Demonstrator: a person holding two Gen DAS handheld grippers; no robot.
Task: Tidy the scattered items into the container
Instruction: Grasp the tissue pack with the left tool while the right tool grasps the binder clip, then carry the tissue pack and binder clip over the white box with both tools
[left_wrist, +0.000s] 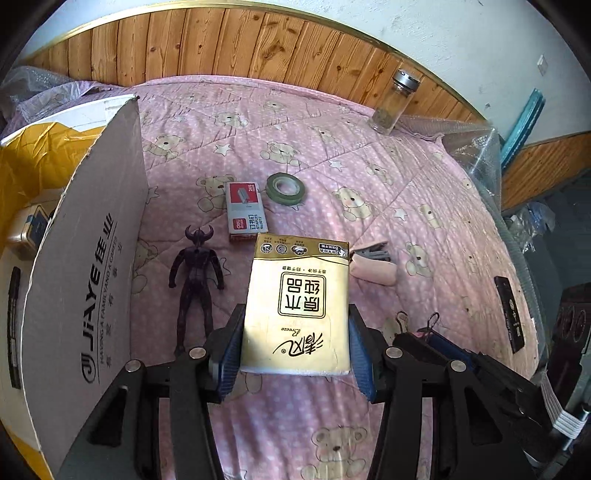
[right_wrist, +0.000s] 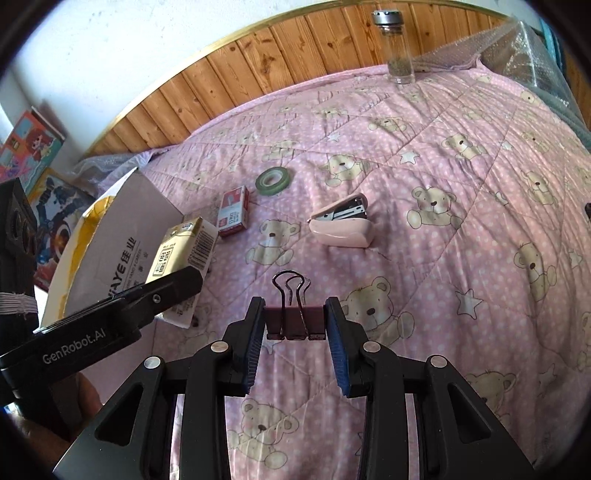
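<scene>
**Two wrist views, one pink quilt**

Left wrist camera sits low, looking forward along its fingers over the quilt (left_wrist: 369, 155) toward the wood-panelled wall (left_wrist: 258, 40), cardboard box (left_wrist: 92, 258) close at left. Right wrist camera faces likewise from further right. Both catch the tape roll (left_wrist: 285, 188), staples box (right_wrist: 233, 210) and glass jar (right_wrist: 397, 44).

tissue pack (left_wrist: 299, 306) hides part of the pink stapler (left_wrist: 373, 267).
</scene>
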